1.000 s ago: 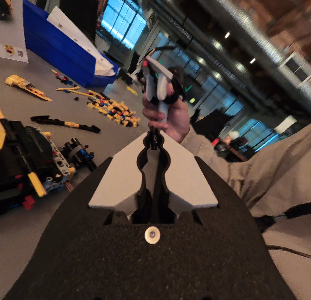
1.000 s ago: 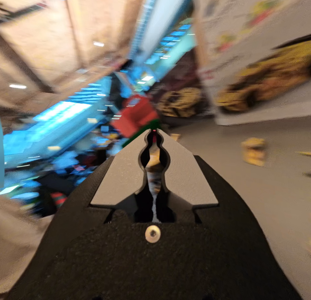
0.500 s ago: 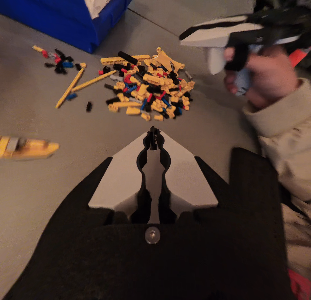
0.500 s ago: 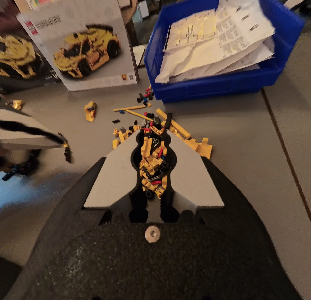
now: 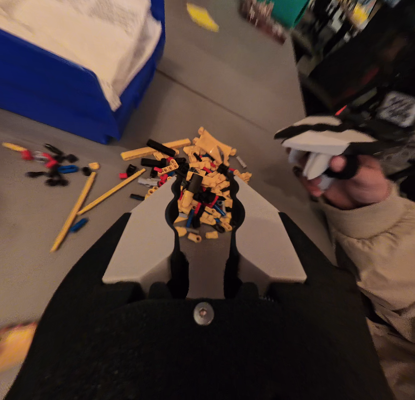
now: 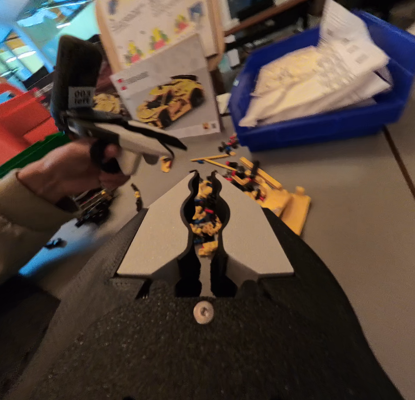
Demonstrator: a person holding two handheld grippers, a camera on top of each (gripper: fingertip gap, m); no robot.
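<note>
A pile of small yellow, black, red and blue building-toy pieces (image 5: 202, 187) lies on the grey table (image 5: 224, 86). My left gripper (image 5: 204, 178) is open wide and empty, just above the pile, which shows between its fingers. My right gripper (image 6: 204, 173) is open only a narrow gap and empty, and hovers over the same pile (image 6: 204, 218) from the other side. Each gripper shows in the other's view, held in a hand with a beige sleeve: the right gripper (image 5: 314, 140) and the left gripper (image 6: 157, 142).
A blue bin (image 5: 56, 93) of paper sheets stands behind the pile, also in the right wrist view (image 6: 314, 129). Long yellow rods (image 5: 74, 209) and scattered pieces lie to the left. A box picturing a yellow car (image 6: 170, 102), a large yellow part (image 6: 294, 209) and a part-built model (image 6: 94, 205) are near.
My left gripper has opened wide and moved forward over the pile. My right gripper has swung down to the table, then narrowed its jaws and shifted over the pile.
</note>
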